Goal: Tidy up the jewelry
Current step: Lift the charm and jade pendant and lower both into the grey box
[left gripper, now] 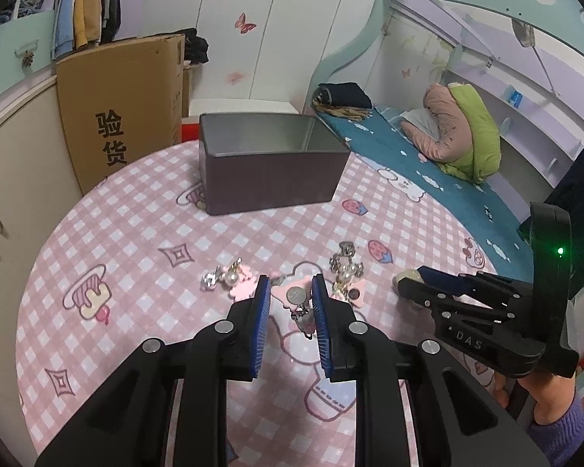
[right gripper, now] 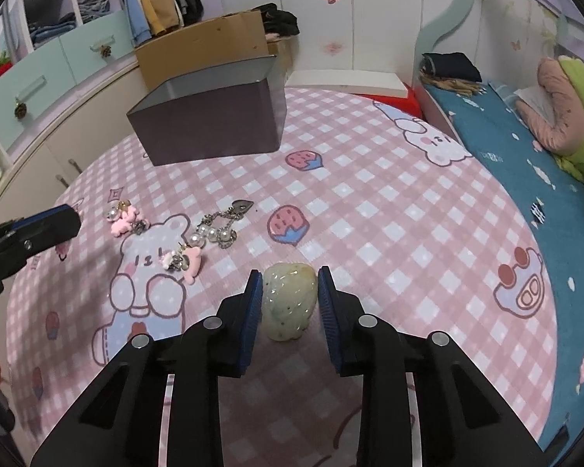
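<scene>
Blue-padded black jaws of the left gripper [left gripper: 291, 292] fill the bottom of the left wrist view, standing narrowly apart over the pink checked cloth of the table [left gripper: 136, 233]. Between them, at their tips, lies a pink earring with a round silver disc [left gripper: 295, 295]; whether the pads press on it or only flank it cannot be told. More jewelry lies on the cloth just beyond: a pink and pearl earring [left gripper: 229, 278] at 11 o'clock from the tips, and a cluster of pearl and crystal pieces [left gripper: 344, 268] at 1 o'clock. Farther off at 12 o'clock stands an open dark box [left gripper: 268, 179], well apart from the jewelry.

At 3 o'clock in that view the right gripper [right gripper: 290, 272] comes in from the side, held by a hand [left gripper: 545, 397] in a purple sleeve [left gripper: 560, 436]. In the right wrist view its jaws stand a little apart around a pale green carved stone [right gripper: 290, 303] that rests on the cloth. The left pad is at the stone's side, and a thin gap shows at the right pad, so it is not clamped. A blue bed [right gripper: 525, 163] lies past the table at 2 o'clock.
</scene>
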Demonstrator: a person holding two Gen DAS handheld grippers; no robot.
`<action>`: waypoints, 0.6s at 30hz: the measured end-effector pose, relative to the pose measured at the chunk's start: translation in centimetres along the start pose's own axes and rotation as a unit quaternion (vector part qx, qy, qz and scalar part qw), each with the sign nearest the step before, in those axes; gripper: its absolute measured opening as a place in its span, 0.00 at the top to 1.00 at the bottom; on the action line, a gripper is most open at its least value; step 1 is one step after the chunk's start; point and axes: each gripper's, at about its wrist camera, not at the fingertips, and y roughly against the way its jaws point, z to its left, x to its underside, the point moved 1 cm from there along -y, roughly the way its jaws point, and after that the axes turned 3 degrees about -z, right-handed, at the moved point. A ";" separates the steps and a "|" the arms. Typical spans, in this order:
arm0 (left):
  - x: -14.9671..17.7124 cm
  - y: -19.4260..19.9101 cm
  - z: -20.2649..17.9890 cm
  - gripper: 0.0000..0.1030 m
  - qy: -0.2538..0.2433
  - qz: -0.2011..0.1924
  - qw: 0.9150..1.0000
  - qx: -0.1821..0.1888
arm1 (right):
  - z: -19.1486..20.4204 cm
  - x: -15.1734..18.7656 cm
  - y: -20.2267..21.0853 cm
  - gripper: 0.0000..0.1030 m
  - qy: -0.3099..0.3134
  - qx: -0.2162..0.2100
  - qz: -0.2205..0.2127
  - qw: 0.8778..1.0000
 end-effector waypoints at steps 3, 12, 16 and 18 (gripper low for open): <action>-1.0 0.4 -0.2 0.81 -0.004 -0.010 1.000 0.008 | 0.1 -1.2 0.8 0.71 0.000 -0.008 -0.014 1.000; -6.1 1.1 -0.9 0.81 -0.023 -0.054 0.998 0.025 | 0.8 -7.1 2.7 0.71 0.003 -0.040 -0.065 0.997; -9.6 0.2 -0.5 0.81 -0.031 -0.070 0.997 0.012 | 1.9 -10.9 2.3 0.72 0.011 -0.055 -0.084 0.995; -11.3 -0.9 0.1 0.81 -0.031 -0.068 0.997 0.003 | 2.4 -12.8 1.5 0.72 0.011 -0.062 -0.088 0.994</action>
